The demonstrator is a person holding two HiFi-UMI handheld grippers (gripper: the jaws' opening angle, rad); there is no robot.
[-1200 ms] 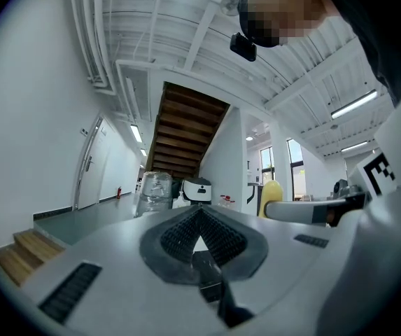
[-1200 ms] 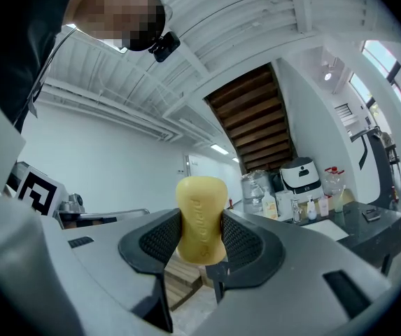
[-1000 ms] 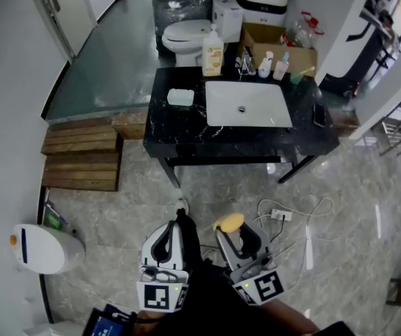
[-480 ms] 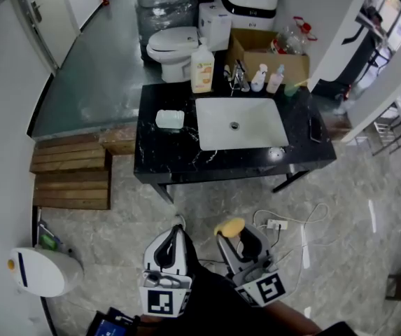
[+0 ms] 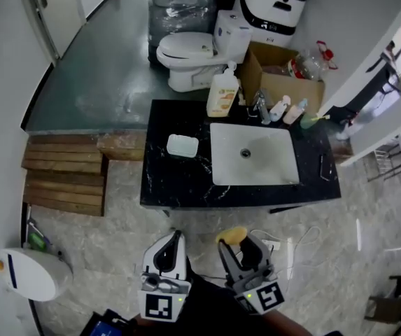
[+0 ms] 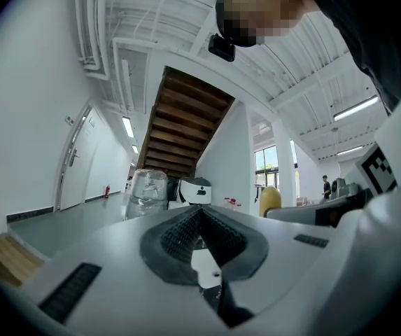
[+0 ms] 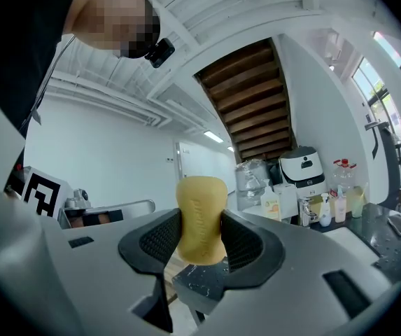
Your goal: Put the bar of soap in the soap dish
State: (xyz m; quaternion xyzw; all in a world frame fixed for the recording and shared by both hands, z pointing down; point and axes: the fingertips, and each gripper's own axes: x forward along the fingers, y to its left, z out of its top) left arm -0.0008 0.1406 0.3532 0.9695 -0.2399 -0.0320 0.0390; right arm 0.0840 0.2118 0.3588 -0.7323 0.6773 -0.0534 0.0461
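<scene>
Looking down, the head view shows a black counter (image 5: 176, 184) with a white sink (image 5: 270, 163) set in it. The pale dish (image 5: 183, 145) sits on the counter, just left of the sink, and it has nothing in it. A bottle (image 5: 222, 94) stands at the back of the counter, and a toilet (image 5: 186, 51) is behind that. Both grippers are low in the picture, over the floor (image 5: 102, 257) and well apart from the counter. The left gripper (image 5: 174, 238) has its jaws together. The right gripper (image 5: 238, 243) holds the yellow soap (image 5: 232, 234) at its tips.

In the left gripper view, the left gripper (image 6: 200, 233) has its two jaws pressed tight together with nothing between them. The soap (image 6: 270, 200) peeks up off to the right.

In the right gripper view, the right gripper (image 7: 201, 242) has its jaws closed on the soap (image 7: 201, 215). The soap stands upright between the two dark pads, with its top sticking out above them. The counter (image 7: 389, 222) and the bottle (image 7: 270, 199) are far off to the right.
</scene>
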